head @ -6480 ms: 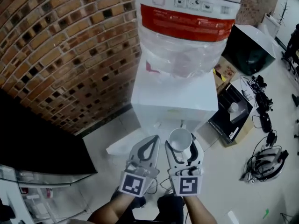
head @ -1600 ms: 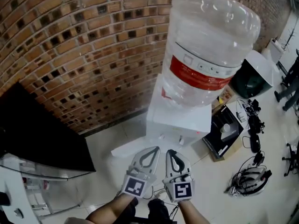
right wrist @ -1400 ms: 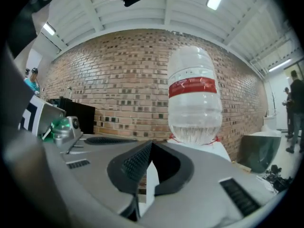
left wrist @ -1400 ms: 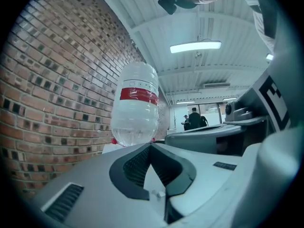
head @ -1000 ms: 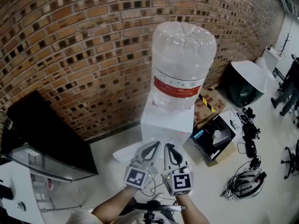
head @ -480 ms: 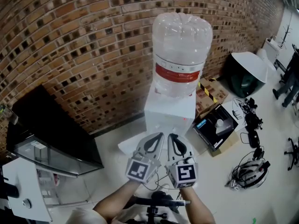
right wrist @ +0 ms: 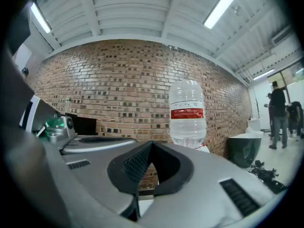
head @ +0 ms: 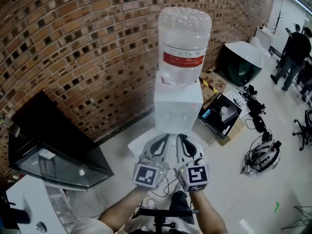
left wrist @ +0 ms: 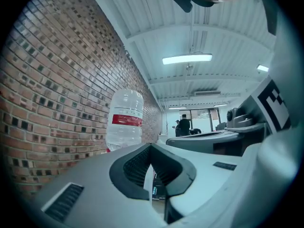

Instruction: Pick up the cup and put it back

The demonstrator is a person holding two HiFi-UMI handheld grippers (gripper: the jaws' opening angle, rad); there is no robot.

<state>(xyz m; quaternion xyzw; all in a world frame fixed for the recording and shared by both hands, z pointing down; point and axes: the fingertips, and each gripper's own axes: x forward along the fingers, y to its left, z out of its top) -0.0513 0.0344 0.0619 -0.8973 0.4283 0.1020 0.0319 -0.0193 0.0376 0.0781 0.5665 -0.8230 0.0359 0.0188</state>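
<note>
No cup shows in any view now. In the head view a white water dispenser (head: 178,106) with a large clear bottle (head: 184,43) stands against the brick wall. Its tap recess is hidden behind my grippers. My left gripper (head: 163,139) and right gripper (head: 181,139) are held side by side in front of the dispenser's base, some way from it. Both are shut with nothing between the jaws. The left gripper view shows the shut left gripper (left wrist: 151,147) with the bottle (left wrist: 124,120) beyond it. Past the shut right gripper (right wrist: 151,144), the right gripper view also shows the bottle (right wrist: 187,115).
A black glass-fronted cabinet (head: 48,145) stands at the left. Right of the dispenser are an open black box (head: 222,118) and a dark bin (head: 241,62). Cables and a headset (head: 263,155) lie on the floor. People (head: 292,48) stand at the far right.
The view has drawn back from the dispenser, which now looks smaller and farther. The right gripper held a white cup in the oldest frame and has been empty since. Both grippers stay shut side by side.
</note>
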